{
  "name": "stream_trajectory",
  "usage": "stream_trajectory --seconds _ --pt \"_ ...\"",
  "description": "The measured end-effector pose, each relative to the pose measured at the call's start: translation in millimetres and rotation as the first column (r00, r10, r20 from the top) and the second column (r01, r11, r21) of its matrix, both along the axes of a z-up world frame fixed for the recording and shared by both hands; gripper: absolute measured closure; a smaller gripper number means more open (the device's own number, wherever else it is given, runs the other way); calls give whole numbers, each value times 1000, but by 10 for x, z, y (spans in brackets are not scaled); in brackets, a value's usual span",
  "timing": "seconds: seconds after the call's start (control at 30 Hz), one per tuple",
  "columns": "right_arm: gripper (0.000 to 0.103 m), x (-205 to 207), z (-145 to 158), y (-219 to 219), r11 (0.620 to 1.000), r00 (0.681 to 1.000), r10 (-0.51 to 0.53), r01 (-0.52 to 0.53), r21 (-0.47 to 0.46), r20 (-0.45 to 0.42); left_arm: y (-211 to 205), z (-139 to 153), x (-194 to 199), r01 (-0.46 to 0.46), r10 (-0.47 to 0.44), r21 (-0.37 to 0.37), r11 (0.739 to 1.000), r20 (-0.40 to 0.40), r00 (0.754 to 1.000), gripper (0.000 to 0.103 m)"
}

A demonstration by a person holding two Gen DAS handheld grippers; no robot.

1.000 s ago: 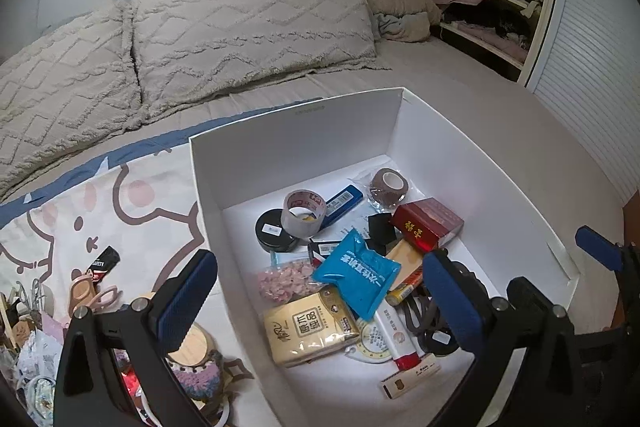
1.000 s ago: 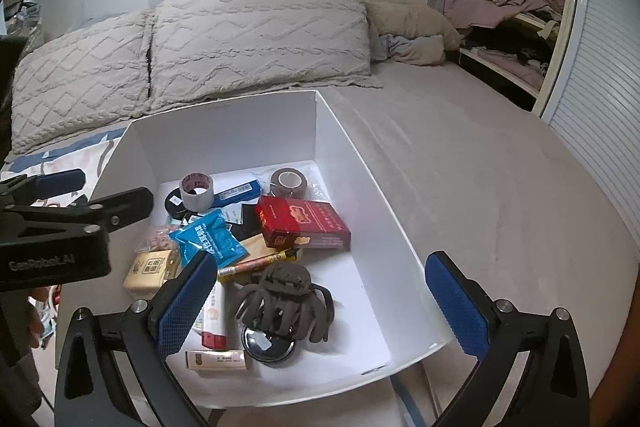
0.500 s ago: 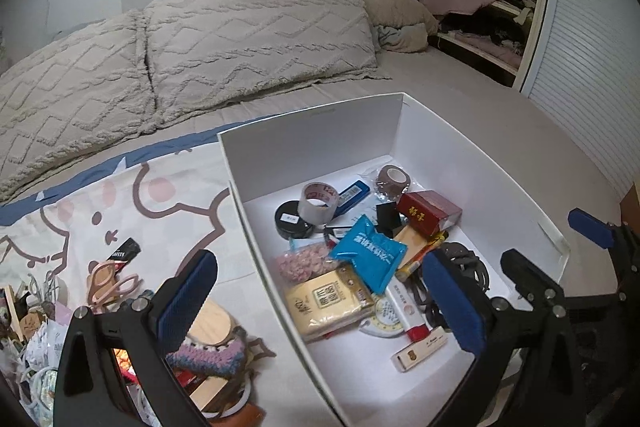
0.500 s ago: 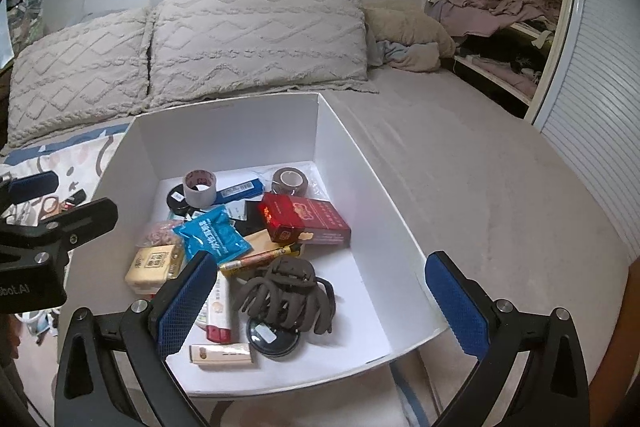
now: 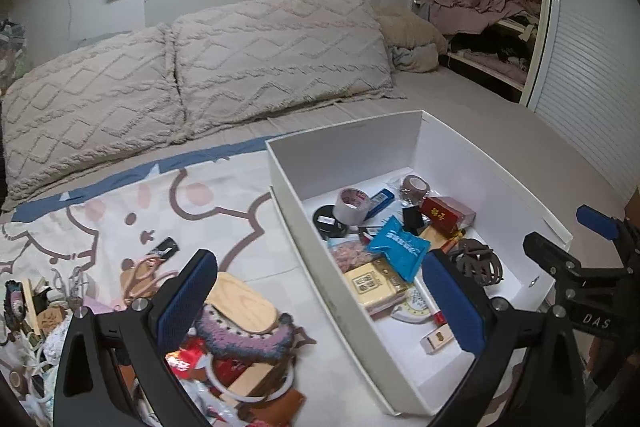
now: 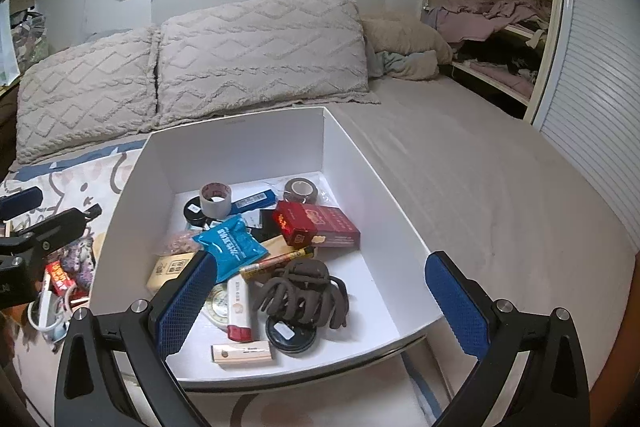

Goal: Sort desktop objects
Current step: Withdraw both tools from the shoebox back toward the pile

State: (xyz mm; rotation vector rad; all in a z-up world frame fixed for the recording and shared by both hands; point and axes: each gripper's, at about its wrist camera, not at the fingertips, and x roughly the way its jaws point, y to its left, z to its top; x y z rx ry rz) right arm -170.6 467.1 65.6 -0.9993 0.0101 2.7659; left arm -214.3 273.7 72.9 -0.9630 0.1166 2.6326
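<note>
The white box sits on the bed, already holding tape rolls, a red packet and a brown hair claw. Over the last second the left gripper has pulled back toward the unsorted pile beside the box, probably for another pick. Both it and the right gripper are spread wide and empty, and the pile's tangled items may hamper a clean grasp.
</note>
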Motion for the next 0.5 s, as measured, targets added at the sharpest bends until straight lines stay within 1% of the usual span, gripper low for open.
stream_trajectory --seconds 0.5 --pt "0 88 110 -117 1000 998 21 -21 0 -59 -427 100 152 -30 31 48 998 -17 999 0"
